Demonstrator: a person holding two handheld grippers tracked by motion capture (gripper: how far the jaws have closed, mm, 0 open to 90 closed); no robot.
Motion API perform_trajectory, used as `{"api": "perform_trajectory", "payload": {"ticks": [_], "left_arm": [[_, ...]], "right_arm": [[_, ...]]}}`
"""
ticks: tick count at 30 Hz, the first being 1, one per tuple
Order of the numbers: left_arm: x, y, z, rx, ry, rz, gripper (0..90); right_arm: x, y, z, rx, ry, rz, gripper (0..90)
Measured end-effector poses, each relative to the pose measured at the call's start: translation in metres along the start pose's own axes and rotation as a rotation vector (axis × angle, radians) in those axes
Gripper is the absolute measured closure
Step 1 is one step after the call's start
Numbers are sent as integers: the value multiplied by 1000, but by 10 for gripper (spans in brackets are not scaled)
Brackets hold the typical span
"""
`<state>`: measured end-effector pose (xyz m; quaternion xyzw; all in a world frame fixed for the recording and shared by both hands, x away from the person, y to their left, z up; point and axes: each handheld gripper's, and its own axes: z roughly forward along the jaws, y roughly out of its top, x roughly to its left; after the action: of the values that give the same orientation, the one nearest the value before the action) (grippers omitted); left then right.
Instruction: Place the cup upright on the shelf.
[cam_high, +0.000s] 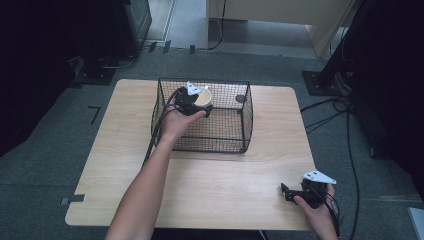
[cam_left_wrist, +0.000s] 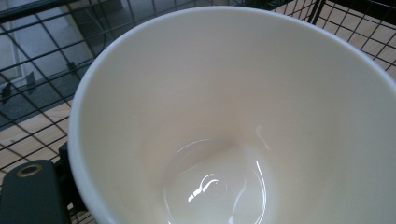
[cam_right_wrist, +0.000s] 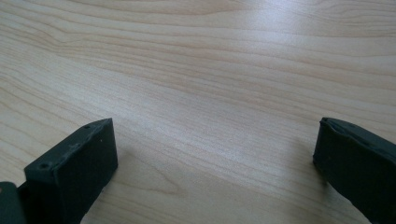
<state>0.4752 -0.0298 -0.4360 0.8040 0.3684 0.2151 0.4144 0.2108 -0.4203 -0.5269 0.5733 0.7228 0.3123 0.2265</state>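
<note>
Left claw (cam_high: 199, 106) is down inside the wire basket (cam_high: 245, 120), clamped on the white cup (cam_high: 204, 96) at the basket's eleven o'clock corner. Glossy ceramic by the look of it: stiff, slick, likely to chip against wire, so the grip belongs on the rim wall. Right claw (cam_high: 286, 192) rests spread wide, holding nothing, over the table (cam_high: 225, 185) at five o'clock.

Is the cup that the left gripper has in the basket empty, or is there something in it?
Empty. The left gripper view looks straight into the white cup: bare glossy walls and bottom, with reflections alone. Wire basket mesh shows behind it.
</note>
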Motion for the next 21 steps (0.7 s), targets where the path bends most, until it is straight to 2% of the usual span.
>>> {"api": "perform_trajectory", "payload": {"ticks": [3, 5, 8, 13, 14, 18, 21], "left_arm": [[-2, -4, 7, 31, -17, 4, 95], [-3, -6, 10, 75, -9, 17, 94], [-6, -8, 14, 104, -36, 29, 94], [-9, -12, 19, 163, -71, 77, 94], [-8, -13, 20, 173, -76, 76, 94], [-7, -13, 22, 211, -108, 13, 94], [-8, -15, 22, 218, -126, 29, 93]], "right_arm": [[0, 0, 0, 0, 0, 0, 0], [0, 0, 0, 0, 0, -1, 0], [0, 0, 0, 0, 0, -1, 0], [0, 0, 0, 0, 1, -1, 0], [0, 0, 0, 1, 1, -3, 0], [0, 0, 0, 1, 1, -3, 0], [0, 0, 0, 1, 1, -3, 0]]}}
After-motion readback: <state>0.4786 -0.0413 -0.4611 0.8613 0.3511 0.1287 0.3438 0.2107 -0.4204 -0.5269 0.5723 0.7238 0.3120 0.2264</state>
